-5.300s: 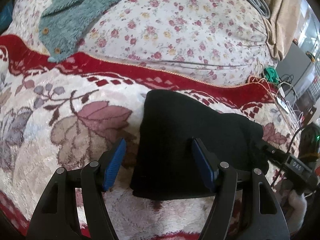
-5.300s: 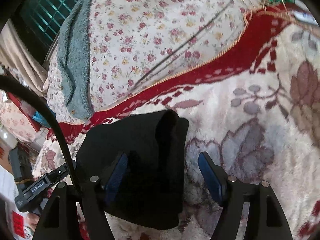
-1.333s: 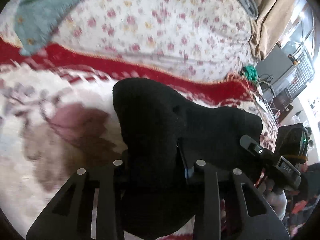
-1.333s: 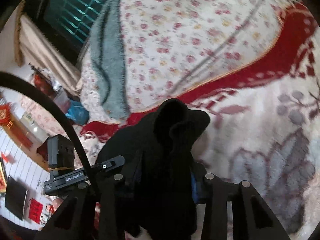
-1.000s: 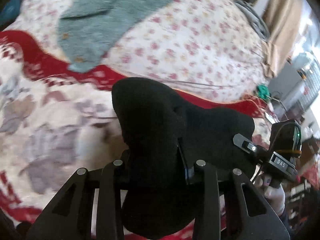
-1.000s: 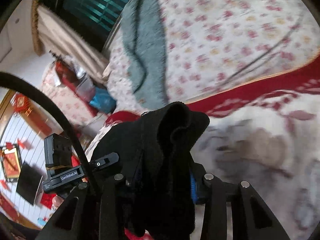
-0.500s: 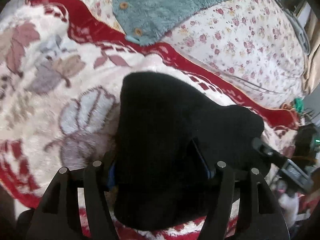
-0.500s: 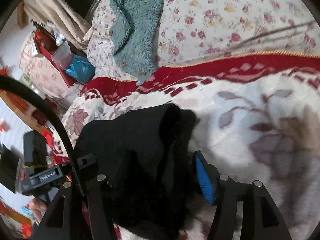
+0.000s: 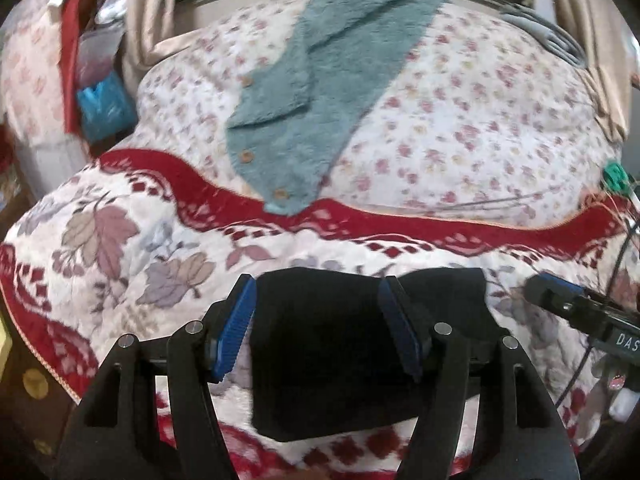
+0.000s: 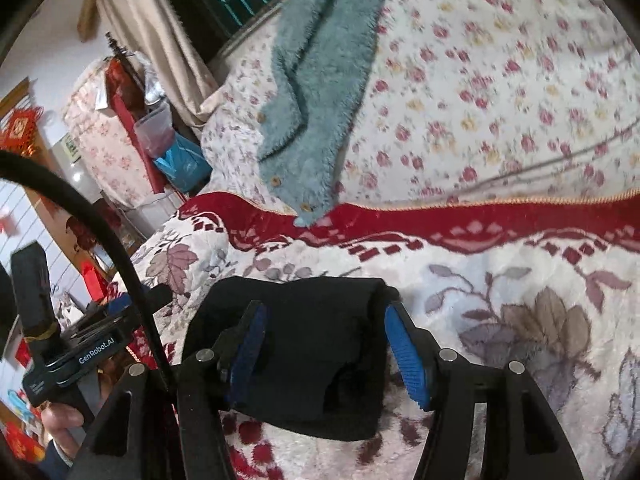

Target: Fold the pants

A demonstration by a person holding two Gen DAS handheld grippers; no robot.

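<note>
The black pants (image 9: pixel 336 344), already a compact bundle, are lying on the leaf-patterned blanket (image 9: pixel 160 264), on the near side of its red border, with a teal cardigan (image 9: pixel 320 92) sprawling on the far side of that border. The left gripper (image 9: pixel 316 320) is hanging over the pants with its jaws spread wide and grasping nothing, its 2 blue pads flanking the bundle's left part; the right gripper (image 10: pixel 324 340) is doing the same over the right end, jaws released. Judging from the neat shape, the fold is looking nearly finished and the step in hand is letting go cleanly. Doing it well is probably meaning lifting both tools straight up from the pants (no sideways drag), since the thick right edge is looking ready to snag a pad and unroll.
</note>
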